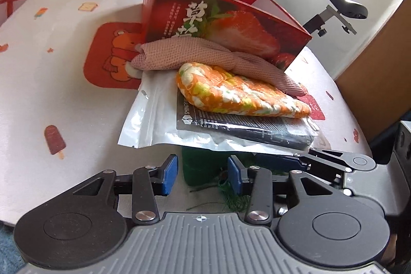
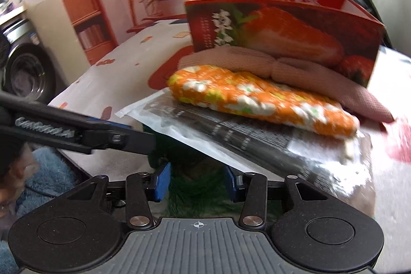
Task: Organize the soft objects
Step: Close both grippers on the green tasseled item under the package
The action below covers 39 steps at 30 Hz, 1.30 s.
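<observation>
A green fuzzy cloth (image 1: 203, 168) (image 2: 197, 186) lies half under a clear plastic bag (image 1: 205, 125) (image 2: 218, 135) with a black label. On the bag rests an orange floral quilted pad (image 1: 239, 91) (image 2: 257, 99). Behind it a pink knit cloth (image 1: 195, 53) (image 2: 257, 63) leans on a red strawberry box (image 1: 218, 14) (image 2: 282, 27). My left gripper (image 1: 203, 173) straddles the green cloth, a sliver of gap at its left pad. My right gripper (image 2: 197, 182) straddles it too; green fibres reach both pads, with no squeeze visible. Each gripper's arm shows at the other view's edge.
The printed white tablecloth (image 1: 51, 84) is bare to the left. Past the table's right edge stand an exercise bike (image 1: 344, 9) and a brown panel (image 1: 380, 68). A washing machine (image 2: 28, 66) and blue fluffy fabric (image 2: 48, 176) sit on the left in the right wrist view.
</observation>
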{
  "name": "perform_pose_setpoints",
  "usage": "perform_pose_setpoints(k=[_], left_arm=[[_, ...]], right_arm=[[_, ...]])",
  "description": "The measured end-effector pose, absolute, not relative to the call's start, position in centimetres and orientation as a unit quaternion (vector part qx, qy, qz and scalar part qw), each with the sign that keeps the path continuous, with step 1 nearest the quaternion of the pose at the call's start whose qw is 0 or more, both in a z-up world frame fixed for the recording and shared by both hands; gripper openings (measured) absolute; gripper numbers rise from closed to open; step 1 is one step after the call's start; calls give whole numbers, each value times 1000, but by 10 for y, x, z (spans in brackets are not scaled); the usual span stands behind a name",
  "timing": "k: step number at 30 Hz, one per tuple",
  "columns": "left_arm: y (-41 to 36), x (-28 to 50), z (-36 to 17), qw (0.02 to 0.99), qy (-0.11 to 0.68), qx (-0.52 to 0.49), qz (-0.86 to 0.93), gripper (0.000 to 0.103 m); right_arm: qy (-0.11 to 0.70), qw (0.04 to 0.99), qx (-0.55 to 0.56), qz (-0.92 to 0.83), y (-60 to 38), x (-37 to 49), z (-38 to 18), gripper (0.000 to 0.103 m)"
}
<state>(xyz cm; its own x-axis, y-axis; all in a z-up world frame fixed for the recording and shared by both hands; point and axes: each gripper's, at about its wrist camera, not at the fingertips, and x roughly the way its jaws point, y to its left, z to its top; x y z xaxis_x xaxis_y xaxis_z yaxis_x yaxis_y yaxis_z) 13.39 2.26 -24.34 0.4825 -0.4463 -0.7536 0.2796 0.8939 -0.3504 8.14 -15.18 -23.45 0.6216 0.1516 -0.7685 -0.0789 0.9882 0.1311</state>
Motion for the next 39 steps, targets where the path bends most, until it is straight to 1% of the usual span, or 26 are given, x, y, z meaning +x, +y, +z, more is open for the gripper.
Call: perform_pose_setpoints(k=[4, 6, 8, 18, 23, 27, 29, 33, 39], left_arm=[[24, 142, -251, 848, 471, -109, -217, 44], [24, 147, -253, 847, 471, -116, -218, 44], [24, 150, -254, 848, 467, -121, -218, 44], [23, 157, -254, 851, 455, -111, -238, 46], [23, 161, -260, 847, 451, -124, -251, 49], [24, 162, -262, 847, 448, -129, -256, 50], [25, 161, -261, 845, 449, -135, -257, 50], [29, 154, -245, 853, 432, -134, -260, 50], [41, 134, -204, 868, 391, -146, -268, 50]], right_arm=[[421, 903, 31, 75, -149, 86, -236, 43], [417, 905, 32, 80, -150, 89, -237, 48], [411, 907, 31, 87, -150, 91, -238, 50], [405, 908, -1, 107, -137, 94, -240, 49], [420, 903, 17, 90, -142, 108, -250, 47], [418, 904, 19, 89, -141, 110, -254, 47], [417, 904, 21, 90, -141, 109, -253, 45], [406, 908, 31, 99, -140, 105, -241, 44], [362, 923, 45, 127, -140, 96, -202, 43]])
